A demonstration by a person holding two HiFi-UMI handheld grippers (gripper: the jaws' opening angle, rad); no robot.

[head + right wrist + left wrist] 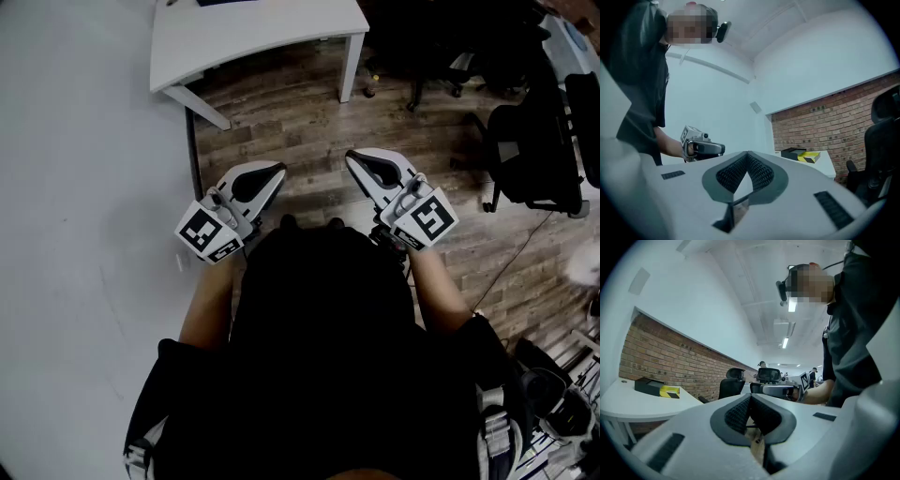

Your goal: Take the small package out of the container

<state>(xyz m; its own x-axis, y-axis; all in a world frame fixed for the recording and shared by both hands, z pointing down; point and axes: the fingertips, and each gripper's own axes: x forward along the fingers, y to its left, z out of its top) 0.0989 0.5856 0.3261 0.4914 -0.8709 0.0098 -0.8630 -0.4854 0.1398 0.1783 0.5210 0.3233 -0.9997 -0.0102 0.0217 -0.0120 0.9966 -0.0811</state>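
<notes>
On the white desk (628,404) lies a flat black box (648,386) with a yellow-and-black piece (670,391) at its end. The right gripper view shows the same black box (793,153) and yellow piece (809,157) far off by the brick wall. I hold both grippers up in front of my chest, well away from the desk. My left gripper (274,172) has its jaws shut with nothing between them. My right gripper (359,161) is also shut and empty, its fingertips touching. Each gripper shows in the other's view: the right gripper (780,390) and the left gripper (701,146).
A corner of the white desk (253,37) lies ahead over the wooden floor (309,131). Black office chairs (534,150) stand to the right. A white wall (75,187) runs along my left. More chairs (731,380) and people stand far back in the room.
</notes>
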